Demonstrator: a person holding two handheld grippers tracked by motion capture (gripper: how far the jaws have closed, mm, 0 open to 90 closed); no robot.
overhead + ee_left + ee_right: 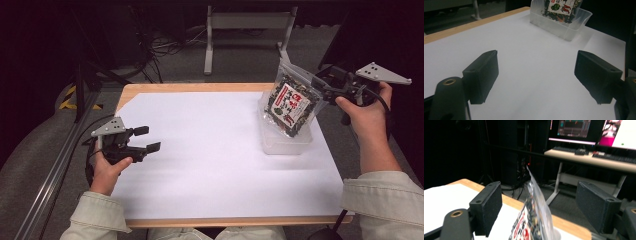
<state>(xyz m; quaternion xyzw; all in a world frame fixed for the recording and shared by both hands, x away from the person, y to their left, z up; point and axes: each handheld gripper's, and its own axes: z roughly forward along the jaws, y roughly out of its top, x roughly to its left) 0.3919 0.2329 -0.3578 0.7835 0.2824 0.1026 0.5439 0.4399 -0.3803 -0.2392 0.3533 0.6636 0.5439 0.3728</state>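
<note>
1. White sheeting covers the tabletop (210, 150), and at its left edge the left gripper (145, 139) hovers low with its fingers (482, 75) spread wide and nothing between them; in the left gripper view they point across the bare sheet toward the far corner.
2. Well apart from that gripper, toward the right rear of the tabletop, a clear plastic tub (280, 142) stands on the sheet with a snack bag (291, 106) upright in it, leaning a little, its long axis running from the tub up to the sealed top edge.
3. At the far right, the right gripper (320, 86) sits level with that top edge; its fingers (487, 206) stand fully apart, one either side of the bag's clear upper corner, touching neither face.
4. Judged from this, the right hand is much the nearer, and the bag lies directly between and below its fingers, so any re-grip or withdrawal falls to that hand.
</note>
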